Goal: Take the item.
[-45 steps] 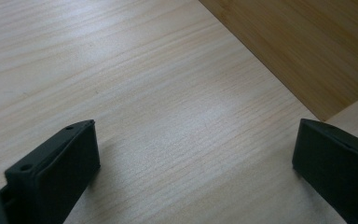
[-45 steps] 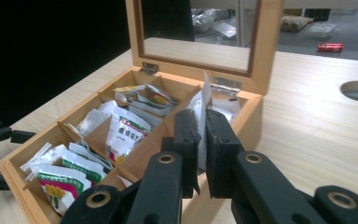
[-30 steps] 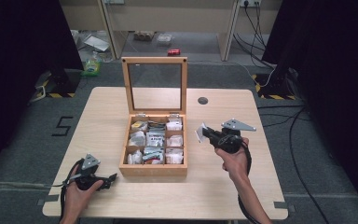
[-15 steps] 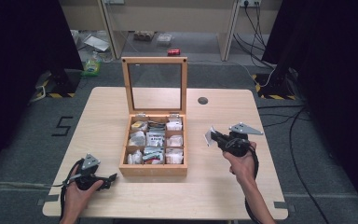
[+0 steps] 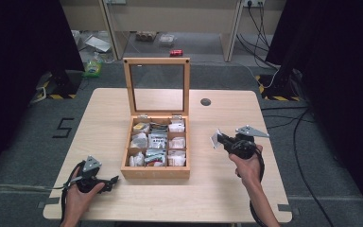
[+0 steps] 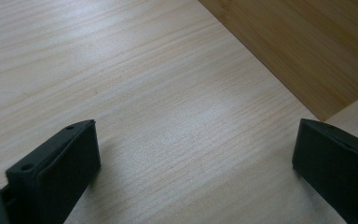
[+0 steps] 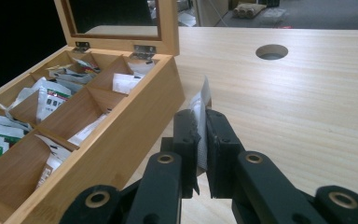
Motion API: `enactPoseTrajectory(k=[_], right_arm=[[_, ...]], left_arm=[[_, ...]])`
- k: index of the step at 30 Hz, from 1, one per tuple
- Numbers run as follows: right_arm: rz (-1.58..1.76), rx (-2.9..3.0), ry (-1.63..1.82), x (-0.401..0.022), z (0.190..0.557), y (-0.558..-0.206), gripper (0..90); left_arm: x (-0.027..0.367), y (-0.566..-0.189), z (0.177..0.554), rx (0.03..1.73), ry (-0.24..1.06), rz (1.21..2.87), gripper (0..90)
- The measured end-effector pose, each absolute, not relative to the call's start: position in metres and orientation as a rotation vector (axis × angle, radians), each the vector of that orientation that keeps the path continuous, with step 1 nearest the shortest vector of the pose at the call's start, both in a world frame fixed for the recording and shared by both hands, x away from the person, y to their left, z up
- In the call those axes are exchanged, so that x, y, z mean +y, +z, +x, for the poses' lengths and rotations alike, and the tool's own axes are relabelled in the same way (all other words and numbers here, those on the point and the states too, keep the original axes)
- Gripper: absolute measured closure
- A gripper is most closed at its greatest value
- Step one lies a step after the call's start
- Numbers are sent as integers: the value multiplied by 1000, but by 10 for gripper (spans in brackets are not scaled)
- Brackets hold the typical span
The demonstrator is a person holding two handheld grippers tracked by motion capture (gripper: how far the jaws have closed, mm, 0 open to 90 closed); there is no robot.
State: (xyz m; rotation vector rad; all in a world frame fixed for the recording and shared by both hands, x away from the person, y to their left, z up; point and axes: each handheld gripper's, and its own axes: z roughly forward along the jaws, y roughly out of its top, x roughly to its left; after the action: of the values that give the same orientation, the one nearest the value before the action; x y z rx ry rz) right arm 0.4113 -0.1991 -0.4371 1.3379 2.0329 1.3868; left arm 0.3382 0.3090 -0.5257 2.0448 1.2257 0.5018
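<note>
An open wooden box (image 5: 156,172) (image 7: 135,126) with a glass lid (image 5: 157,85) stands mid-table, its compartments holding several sachets (image 5: 157,142) (image 7: 46,100). To the right of the box, my right gripper (image 5: 219,138) (image 7: 199,123) is shut on a white sachet (image 5: 216,139) (image 7: 199,102), held above the tabletop. My left gripper (image 5: 109,180) (image 6: 191,154) rests low at the table's front left, just left of the box's front corner (image 6: 303,46), jaws open with bare wood between them.
The table (image 5: 99,123) has a round cable hole (image 5: 205,101) (image 7: 271,51) behind the right gripper. Cables, hazard-striped stand bases (image 5: 52,94) and small items lie on the floor beyond the far edge.
My right gripper has carried the white sachet rightwards and a little down, away from the box. The left gripper has stayed put.
</note>
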Motion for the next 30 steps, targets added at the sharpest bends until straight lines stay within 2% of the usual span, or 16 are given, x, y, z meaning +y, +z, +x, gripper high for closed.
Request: enactPoseTrajectory(k=[16,30], right_arm=[[1394,2068,1328,-203,418,-458,837],[1395,2148,1299,-187,419,-475,830]], left_arm=[[309,-526,338,1226,502,2046,0],[309,-526,338,1225,502,2045,1]])
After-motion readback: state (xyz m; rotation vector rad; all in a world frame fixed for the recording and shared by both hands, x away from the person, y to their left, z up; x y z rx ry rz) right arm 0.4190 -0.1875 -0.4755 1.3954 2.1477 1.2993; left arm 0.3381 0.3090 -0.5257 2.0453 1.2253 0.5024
